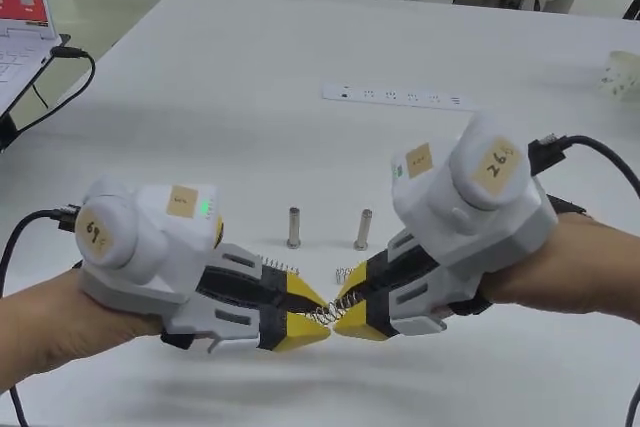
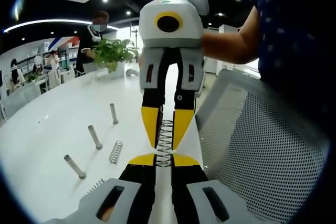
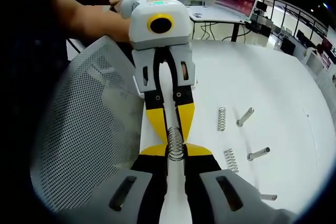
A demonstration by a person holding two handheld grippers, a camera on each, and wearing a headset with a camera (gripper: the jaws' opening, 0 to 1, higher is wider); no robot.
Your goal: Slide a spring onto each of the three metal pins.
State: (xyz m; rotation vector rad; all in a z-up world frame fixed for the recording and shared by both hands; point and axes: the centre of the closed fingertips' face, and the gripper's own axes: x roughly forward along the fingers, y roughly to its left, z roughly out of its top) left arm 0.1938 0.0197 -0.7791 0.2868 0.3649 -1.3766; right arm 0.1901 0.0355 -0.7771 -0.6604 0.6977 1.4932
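My left gripper (image 1: 318, 320) and right gripper (image 1: 341, 314) meet tip to tip near the table's front edge. Both are shut on one small spring (image 1: 328, 313), one at each end. In the left gripper view the spring (image 2: 164, 142) runs from my left gripper (image 2: 164, 160) up into the right gripper (image 2: 165, 129). Three bare metal pins (image 2: 94, 136) stand upright in a row on the white table. Two pins (image 1: 294, 227) stand just beyond the tips in the head view. One loose spring (image 3: 221, 118) and another (image 3: 230, 160) lie by the pins (image 3: 258, 153).
A white power strip (image 1: 398, 97) lies further back on the table (image 1: 200, 97). A laptop (image 1: 20, 17) with a black cable sits at the far left. A mesh chair (image 2: 262, 145) stands below the table's front edge. A person stands by a plant (image 2: 113, 51) far off.
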